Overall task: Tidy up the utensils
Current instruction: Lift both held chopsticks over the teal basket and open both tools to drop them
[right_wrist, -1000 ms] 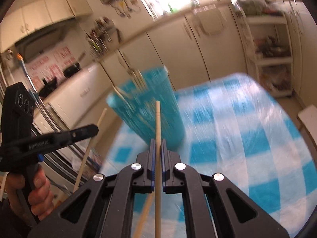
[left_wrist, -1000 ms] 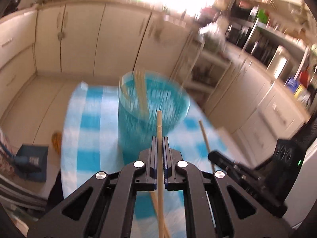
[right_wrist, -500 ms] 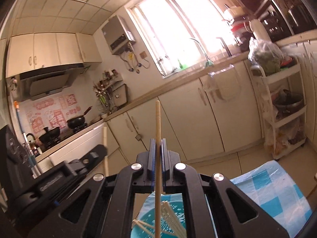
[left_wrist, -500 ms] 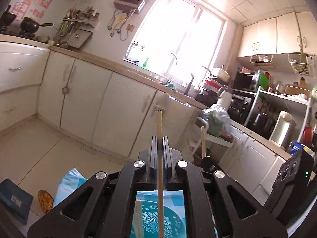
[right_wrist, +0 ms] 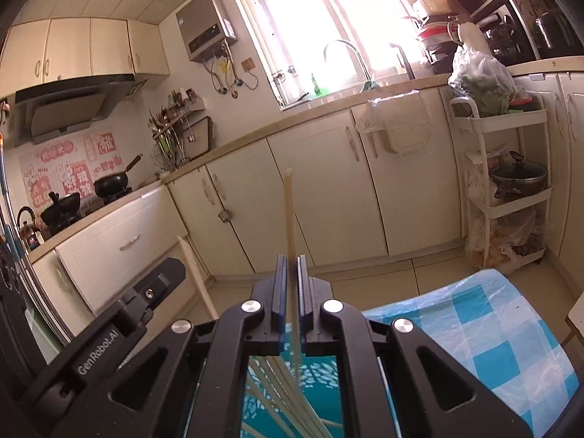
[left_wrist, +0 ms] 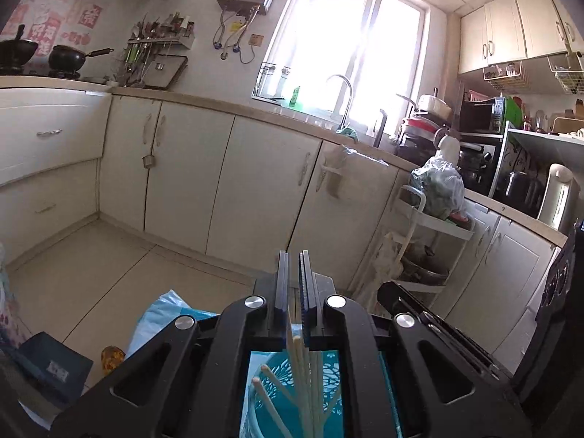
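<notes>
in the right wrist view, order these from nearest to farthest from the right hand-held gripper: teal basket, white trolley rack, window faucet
From the right hand-held gripper:
1. Teal basket, directly below the fingers.
2. White trolley rack, right side, on the floor by the cabinets.
3. Window faucet, on the back counter under the window.

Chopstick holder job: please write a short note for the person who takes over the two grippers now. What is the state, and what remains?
Left gripper: shut, no chopstick shows above its fingers.
Right gripper: shut on one chopstick, about upright, over the teal holder.
Holder: on the checked tablecloth, below both grippers, with several loose chopsticks inside.
Done: those are in.
Left: probably drop the right one into the holder; no others show here.
</notes>
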